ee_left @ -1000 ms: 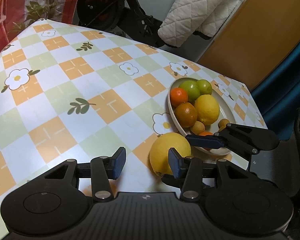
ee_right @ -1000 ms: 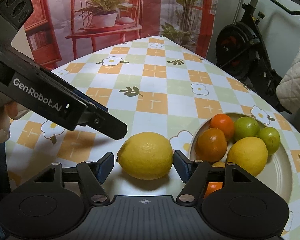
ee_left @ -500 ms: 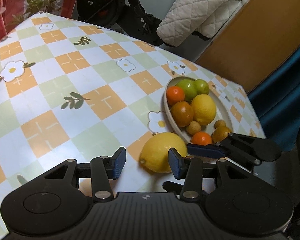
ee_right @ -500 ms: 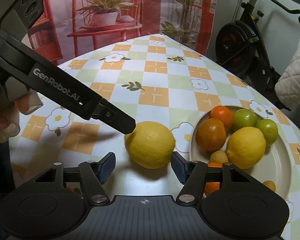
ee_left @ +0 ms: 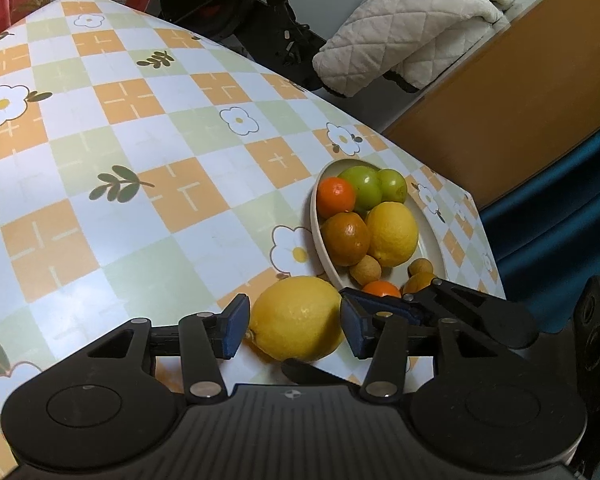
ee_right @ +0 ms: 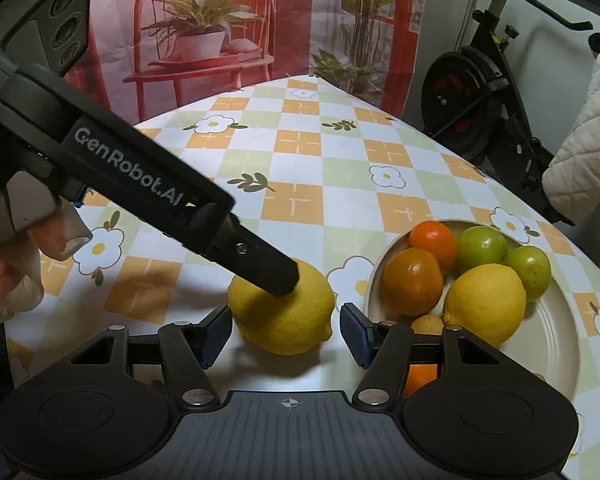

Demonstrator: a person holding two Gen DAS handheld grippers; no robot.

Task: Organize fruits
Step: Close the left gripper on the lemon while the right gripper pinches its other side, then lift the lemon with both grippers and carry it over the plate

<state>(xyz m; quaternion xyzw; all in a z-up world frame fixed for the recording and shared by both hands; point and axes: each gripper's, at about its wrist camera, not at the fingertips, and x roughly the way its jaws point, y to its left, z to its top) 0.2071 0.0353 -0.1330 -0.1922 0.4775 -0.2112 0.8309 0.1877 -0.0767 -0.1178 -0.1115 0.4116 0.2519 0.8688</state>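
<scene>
A large yellow lemon (ee_left: 296, 318) lies on the checked tablecloth just left of a cream plate (ee_left: 320, 248). My left gripper (ee_left: 294, 322) straddles the lemon; its jaws are opening and its blue pads (ee_left: 234, 328) flank the fruit closely without a clear squeeze. The right wrist view shows the same lemon (ee_right: 284, 312) between the fingers of my right gripper (ee_right: 286, 332), whose jaws are closing with a gap on each side. The black left finger (ee_right: 276, 276) rests on the lemon's top. The plate (ee_right: 548, 340) holds another lemon, oranges, green fruits and small brown ones.
An exercise bike (ee_right: 480, 92) and a quilted white cloth (ee_left: 400, 28) stand beyond the table's far edge. A red backdrop with a plant picture (ee_right: 204, 32) hangs behind. A hand (ee_right: 16, 272) grips the left gripper's handle. Bare tablecloth (ee_left: 100, 160) stretches left.
My left gripper has shifted right so the lemon now sits between its fingers, which have spread slightly. The right fingers have narrowed a little. The lemon has turned somewhat on the cloth.
</scene>
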